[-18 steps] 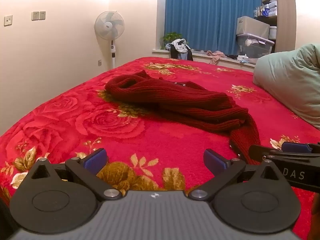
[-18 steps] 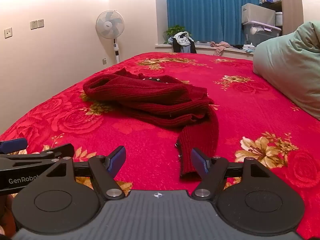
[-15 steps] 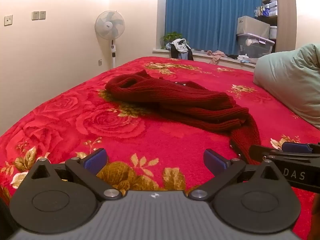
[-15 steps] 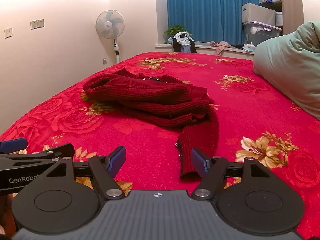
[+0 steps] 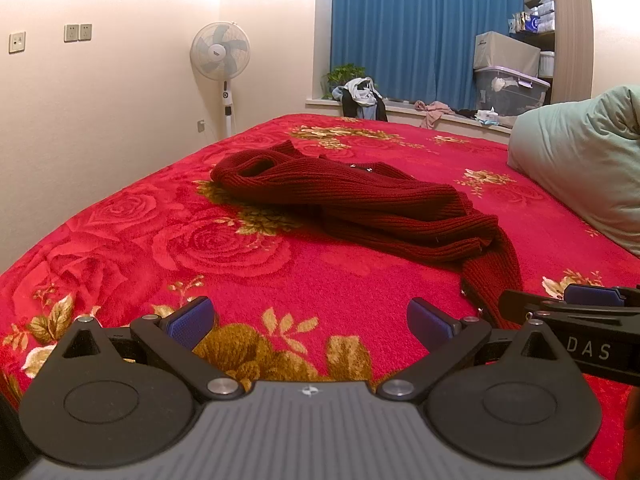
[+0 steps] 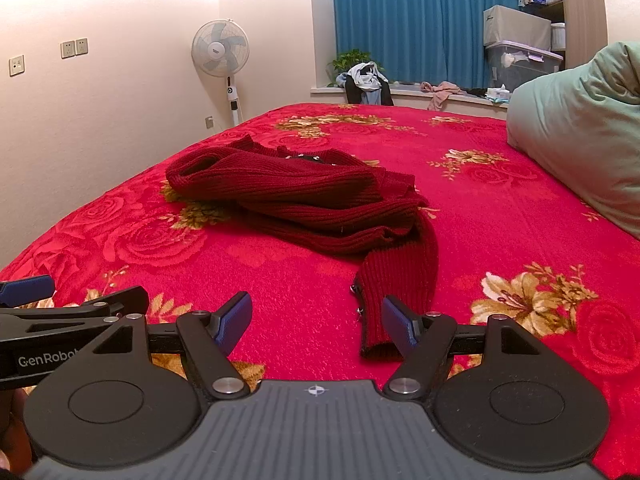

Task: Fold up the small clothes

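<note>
A dark red knitted sweater (image 5: 360,204) lies crumpled on the red floral bedspread (image 5: 240,248); it also shows in the right wrist view (image 6: 304,200). One sleeve (image 6: 396,284) stretches toward me, its cuff just left of the right gripper's right fingertip. My left gripper (image 5: 310,320) is open and empty, low over the bedspread, short of the sweater. My right gripper (image 6: 316,320) is open and empty, close in front of the sleeve cuff. Each gripper shows at the edge of the other's view.
A pale green pillow (image 5: 580,152) lies on the bed's right side. A standing fan (image 5: 221,64) is by the left wall. Blue curtains (image 5: 420,32), a windowsill with clothes (image 5: 362,98) and storage boxes (image 5: 510,80) are beyond the bed's far edge.
</note>
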### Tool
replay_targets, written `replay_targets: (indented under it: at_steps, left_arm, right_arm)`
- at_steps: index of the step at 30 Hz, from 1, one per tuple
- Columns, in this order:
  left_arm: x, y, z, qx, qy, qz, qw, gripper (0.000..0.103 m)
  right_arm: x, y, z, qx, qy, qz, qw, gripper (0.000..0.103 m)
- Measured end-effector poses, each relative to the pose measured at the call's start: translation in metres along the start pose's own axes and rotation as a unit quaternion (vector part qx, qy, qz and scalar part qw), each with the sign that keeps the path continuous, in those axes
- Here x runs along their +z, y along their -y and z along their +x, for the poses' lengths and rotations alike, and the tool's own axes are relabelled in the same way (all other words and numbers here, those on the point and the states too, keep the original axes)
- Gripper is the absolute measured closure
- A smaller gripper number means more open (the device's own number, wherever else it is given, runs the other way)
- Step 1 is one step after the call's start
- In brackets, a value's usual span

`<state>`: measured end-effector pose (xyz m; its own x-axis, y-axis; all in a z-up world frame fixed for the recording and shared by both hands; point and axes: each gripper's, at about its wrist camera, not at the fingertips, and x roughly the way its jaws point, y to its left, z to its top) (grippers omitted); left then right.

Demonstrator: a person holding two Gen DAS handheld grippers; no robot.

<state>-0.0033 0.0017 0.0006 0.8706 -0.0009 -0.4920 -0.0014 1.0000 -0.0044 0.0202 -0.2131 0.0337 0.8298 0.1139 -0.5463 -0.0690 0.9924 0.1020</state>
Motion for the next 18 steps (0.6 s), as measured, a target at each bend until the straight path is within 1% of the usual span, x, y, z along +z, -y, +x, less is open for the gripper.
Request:
replay_targets:
  at_steps: [3,5,18]
  left_arm:
    - [0.0004,0.0003,0.0,0.0,0.0,0.0,1.0,0.0]
    - [0.0007,0.0004,0.0,0.0,0.0,0.0,1.0,0.0]
    - [0.0005,-0.0007,0.0027,0.001,0.002,0.001,1.0,0.0]
  right_arm:
    - [0.005,0.0009,-0.0029,0.0,0.0,0.0,1.0,0.03]
    - [-0.0018,-0.0002,0.0007,0.001,0.0,0.0,1.0,0.03]
    - [-0.001,0.0002,-0.0001,0.001,-0.001,0.0,1.0,0.03]
